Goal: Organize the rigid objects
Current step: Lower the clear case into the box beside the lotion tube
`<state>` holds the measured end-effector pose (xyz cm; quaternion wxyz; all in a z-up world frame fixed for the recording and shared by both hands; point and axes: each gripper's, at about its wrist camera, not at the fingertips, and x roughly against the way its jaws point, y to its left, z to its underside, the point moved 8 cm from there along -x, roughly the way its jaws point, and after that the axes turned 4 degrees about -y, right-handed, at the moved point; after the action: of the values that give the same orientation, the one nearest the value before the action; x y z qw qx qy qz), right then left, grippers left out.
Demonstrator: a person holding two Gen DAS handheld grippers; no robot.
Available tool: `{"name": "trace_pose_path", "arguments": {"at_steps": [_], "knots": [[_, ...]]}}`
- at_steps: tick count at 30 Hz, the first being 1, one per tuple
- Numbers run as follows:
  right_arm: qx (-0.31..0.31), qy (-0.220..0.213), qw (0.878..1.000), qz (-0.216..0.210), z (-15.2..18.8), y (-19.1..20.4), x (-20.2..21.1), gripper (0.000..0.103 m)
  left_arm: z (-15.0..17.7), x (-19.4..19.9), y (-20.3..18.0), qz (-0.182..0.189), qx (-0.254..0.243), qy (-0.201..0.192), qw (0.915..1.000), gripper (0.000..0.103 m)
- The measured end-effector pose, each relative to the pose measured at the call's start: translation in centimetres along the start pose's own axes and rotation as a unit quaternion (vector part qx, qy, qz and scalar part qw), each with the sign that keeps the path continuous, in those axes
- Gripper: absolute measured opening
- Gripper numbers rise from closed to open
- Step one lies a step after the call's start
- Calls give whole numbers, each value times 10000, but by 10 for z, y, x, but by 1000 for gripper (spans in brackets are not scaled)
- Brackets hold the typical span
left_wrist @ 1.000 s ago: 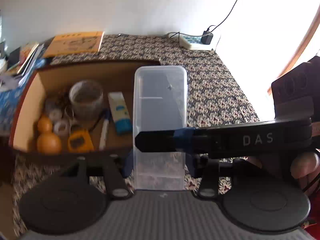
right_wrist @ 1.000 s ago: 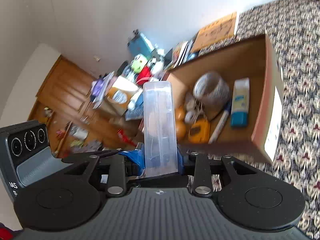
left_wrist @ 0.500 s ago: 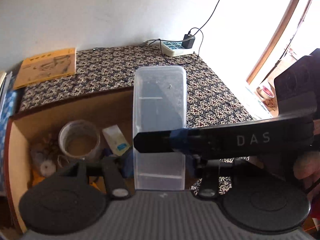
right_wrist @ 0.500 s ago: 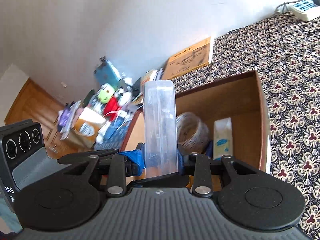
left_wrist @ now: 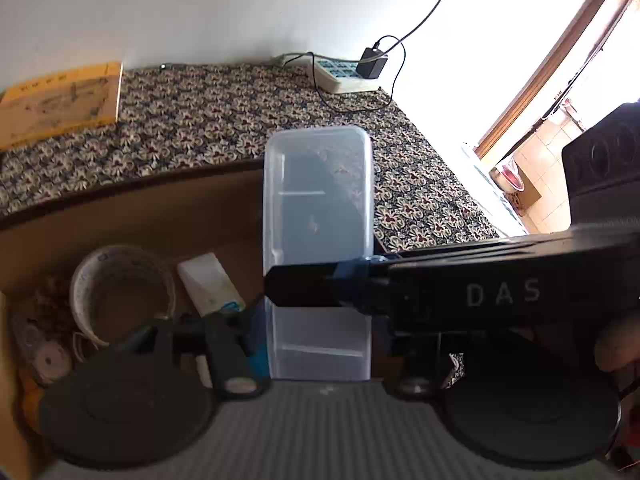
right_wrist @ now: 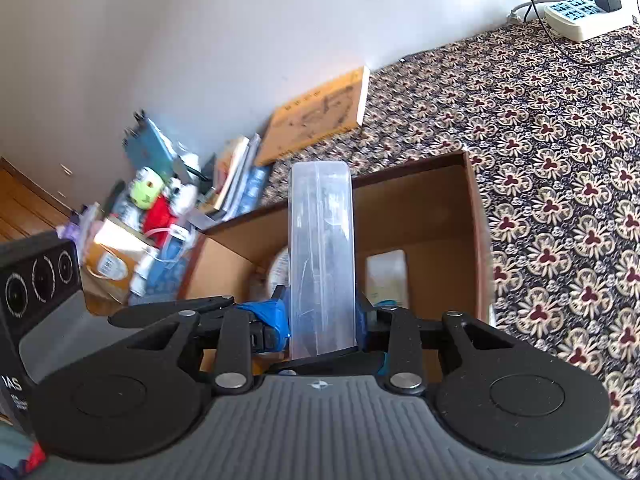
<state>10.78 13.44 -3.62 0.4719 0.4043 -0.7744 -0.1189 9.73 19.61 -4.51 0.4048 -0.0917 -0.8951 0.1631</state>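
Both tongs pinch the same clear plastic container (left_wrist: 318, 208), which is held in the air over the open cardboard box (right_wrist: 474, 216) at the centre of both frames. In the left wrist view the left tongs (left_wrist: 318, 336) grip its near end from either side, while the right tongs cross from the right of the frame and clamp its middle; in the right wrist view the right tongs (right_wrist: 322, 320) press on its narrow sides. In the box at lower left lie a roll of tape (left_wrist: 120, 288) and a white tube (left_wrist: 210, 284). The box rests on a floral-patterned surface (right_wrist: 560, 168), with a yellow book (left_wrist: 60, 104) at upper left and a power strip (left_wrist: 340, 76) near the wall
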Motion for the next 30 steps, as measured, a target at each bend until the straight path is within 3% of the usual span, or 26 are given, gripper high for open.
{"name": "trace_pose_path", "arguments": {"at_steps": [10, 20, 30], "knots": [[648, 830, 9925, 613, -5, -9, -33, 15, 0, -39, 16, 0, 442, 414, 9982, 51], [1431, 1281, 9750, 1113, -7, -7, -54, 13, 7, -57, 24, -5, 689, 845, 9940, 52], [1545, 1484, 9698, 1161, -1, -14, -71, 12, 20, -67, 33, -78, 1014, 1223, 9873, 52]]}}
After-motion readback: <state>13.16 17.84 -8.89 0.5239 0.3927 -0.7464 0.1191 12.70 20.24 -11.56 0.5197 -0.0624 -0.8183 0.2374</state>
